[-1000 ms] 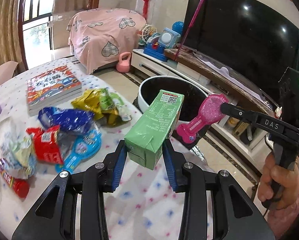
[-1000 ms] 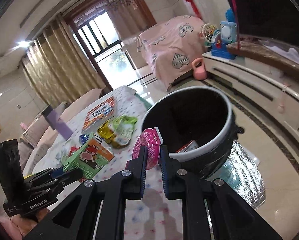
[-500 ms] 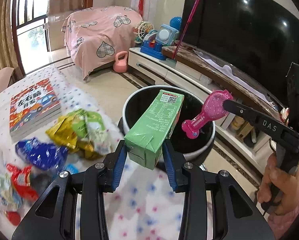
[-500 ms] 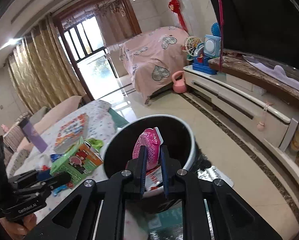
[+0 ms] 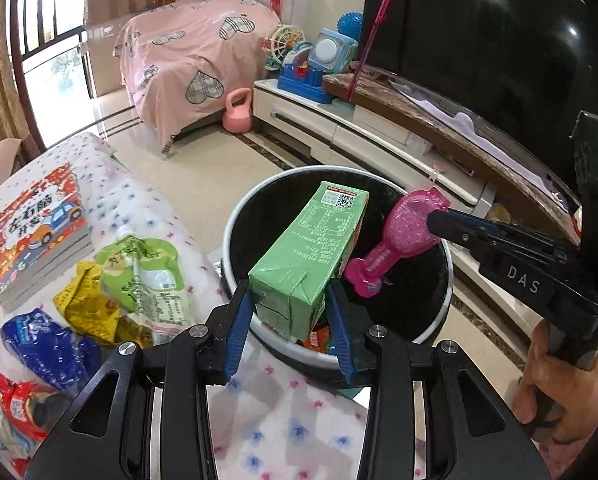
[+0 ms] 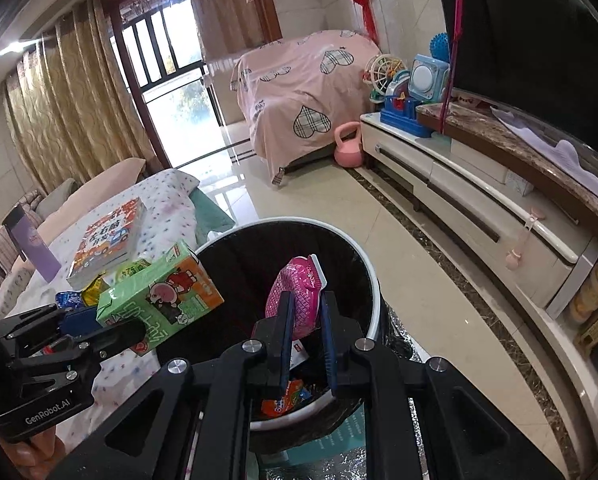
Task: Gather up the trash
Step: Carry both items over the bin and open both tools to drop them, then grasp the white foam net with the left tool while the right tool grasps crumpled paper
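Observation:
My left gripper (image 5: 289, 304) is shut on a green drink carton (image 5: 311, 256), held over the near rim of a round bin (image 5: 235, 220) with a black liner. In the right wrist view the same carton (image 6: 163, 300) juts over the bin's left rim (image 6: 373, 280). My right gripper (image 6: 305, 304) is shut on a glittery pink wrapper (image 6: 297, 288) above the bin's opening; the left wrist view shows that wrapper (image 5: 399, 240) hanging over the bin's right side. Orange and red trash (image 6: 285, 396) lies at the bin's bottom.
Several wrappers (image 5: 139, 284) and a picture book (image 5: 39, 228) lie on the dotted tablecloth (image 5: 283, 432) left of the bin. A white TV cabinet (image 6: 459, 184), a big dark screen, toys, a pink kettlebell (image 6: 349, 152) and a pink-covered piece of furniture stand beyond.
Both grippers have carried their loads away from the table: the bin has come closer and more central in both views, and the carton and pink wrapper now hang over it.

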Tool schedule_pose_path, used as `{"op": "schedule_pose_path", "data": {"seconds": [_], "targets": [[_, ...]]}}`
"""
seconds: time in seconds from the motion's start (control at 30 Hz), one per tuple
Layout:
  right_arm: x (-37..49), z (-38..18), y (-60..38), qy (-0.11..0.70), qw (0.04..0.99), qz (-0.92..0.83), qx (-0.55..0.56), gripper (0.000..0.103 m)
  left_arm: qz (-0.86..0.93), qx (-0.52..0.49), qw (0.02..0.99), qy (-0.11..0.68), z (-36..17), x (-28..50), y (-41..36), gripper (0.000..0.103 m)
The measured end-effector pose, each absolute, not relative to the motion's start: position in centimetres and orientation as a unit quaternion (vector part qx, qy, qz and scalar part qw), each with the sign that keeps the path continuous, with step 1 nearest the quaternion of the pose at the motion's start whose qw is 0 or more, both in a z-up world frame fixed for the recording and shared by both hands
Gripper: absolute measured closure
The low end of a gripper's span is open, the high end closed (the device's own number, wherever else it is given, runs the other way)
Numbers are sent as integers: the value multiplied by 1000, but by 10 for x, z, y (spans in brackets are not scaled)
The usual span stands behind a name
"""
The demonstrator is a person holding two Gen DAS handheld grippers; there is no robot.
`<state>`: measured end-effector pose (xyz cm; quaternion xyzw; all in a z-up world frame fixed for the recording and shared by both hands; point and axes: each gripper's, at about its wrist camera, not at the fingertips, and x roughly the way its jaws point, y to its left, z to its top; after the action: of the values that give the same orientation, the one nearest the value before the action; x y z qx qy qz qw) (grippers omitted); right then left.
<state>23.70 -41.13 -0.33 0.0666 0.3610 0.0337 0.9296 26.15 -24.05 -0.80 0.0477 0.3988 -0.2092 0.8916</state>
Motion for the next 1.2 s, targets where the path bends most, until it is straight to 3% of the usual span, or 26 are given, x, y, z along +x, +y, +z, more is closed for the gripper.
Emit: {"op": "schedule_pose_path", "data": {"seconds": [0.17, 0.23, 0.37, 0.47, 0.53, 0.7, 1.2], "targets": [[243, -9, -416, 370, 925, 38, 82, 79, -211, 41, 891, 399, -9, 260, -240, 47], [241, -9, -418, 369, 924, 39, 90, 63, -208, 38, 894, 396, -7, 256, -236, 47], [233, -5, -420, 361, 926, 46, 106, 56, -205, 15, 895, 396, -5, 245, -220, 44], [224, -2, -418, 353, 926, 55, 119, 38, -201, -6, 896, 396, -5, 233, -204, 42], [217, 0, -413, 347, 927, 63, 127, 21, -196, -14, 897, 396, -7, 223, -193, 40], [195, 3, -392, 336, 927, 87, 142, 11, -176, -35, 899, 399, -11, 196, -161, 38], [156, -14, -297, 356, 907, 172, 146, 9, -83, -96, 906, 404, -32, 129, -43, 36]]}}
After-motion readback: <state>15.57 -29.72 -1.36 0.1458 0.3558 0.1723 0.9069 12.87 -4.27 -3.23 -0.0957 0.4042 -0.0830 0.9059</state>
